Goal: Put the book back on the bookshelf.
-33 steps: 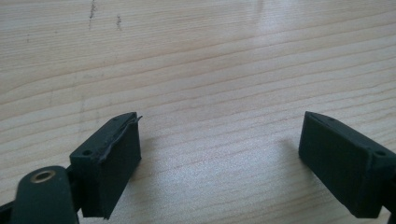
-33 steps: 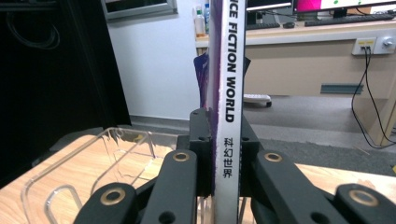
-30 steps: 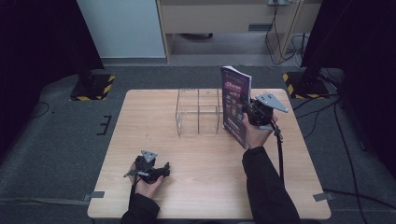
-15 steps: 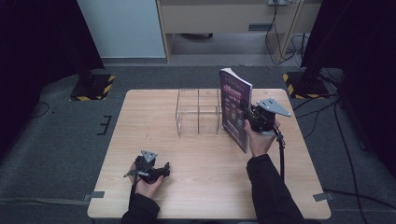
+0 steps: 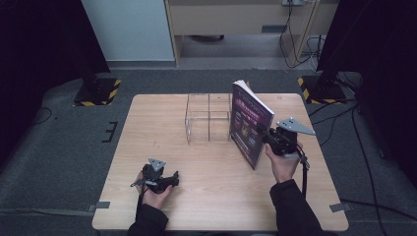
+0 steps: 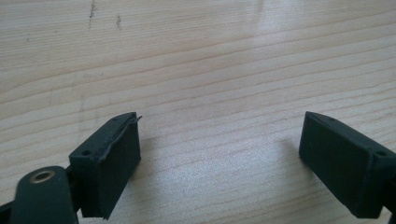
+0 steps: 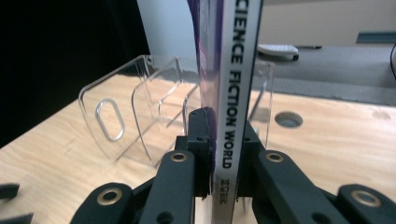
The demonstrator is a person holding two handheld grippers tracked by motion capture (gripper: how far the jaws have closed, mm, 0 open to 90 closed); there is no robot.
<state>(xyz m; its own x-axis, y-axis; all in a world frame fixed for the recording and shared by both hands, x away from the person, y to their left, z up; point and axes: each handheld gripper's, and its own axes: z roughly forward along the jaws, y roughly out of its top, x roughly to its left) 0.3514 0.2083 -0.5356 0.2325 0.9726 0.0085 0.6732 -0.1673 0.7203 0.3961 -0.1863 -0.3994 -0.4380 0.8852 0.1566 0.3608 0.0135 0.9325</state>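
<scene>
A thick book (image 5: pixel 251 125) with a purple cover stands upright over the right half of the wooden table (image 5: pixel 206 206), just right of a clear acrylic divider rack (image 5: pixel 208 118). My right gripper (image 5: pixel 268 137) is shut on its spine. In the right gripper view the jaws clamp the silver spine of the book (image 7: pixel 238 70), printed "SCIENCE FICTION WORLD", and my right gripper (image 7: pixel 224 126) has the rack (image 7: pixel 121 116) behind it to the left. My left gripper (image 5: pixel 169 181) rests on the table near the front left. Its jaws stand wide apart in the left gripper view (image 6: pixel 222 123), with bare wood between them.
A round hole (image 7: pixel 288 119) is cut in the tabletop behind the book. Black stands with yellow-and-black striped bases (image 5: pixel 96 91) (image 5: pixel 319 88) flank the table's far corners. Cables (image 5: pixel 359 142) run over the floor at the right.
My right hand has carried the upright book away from the rack, toward the near edge and slightly right. The left hand has stayed put.
</scene>
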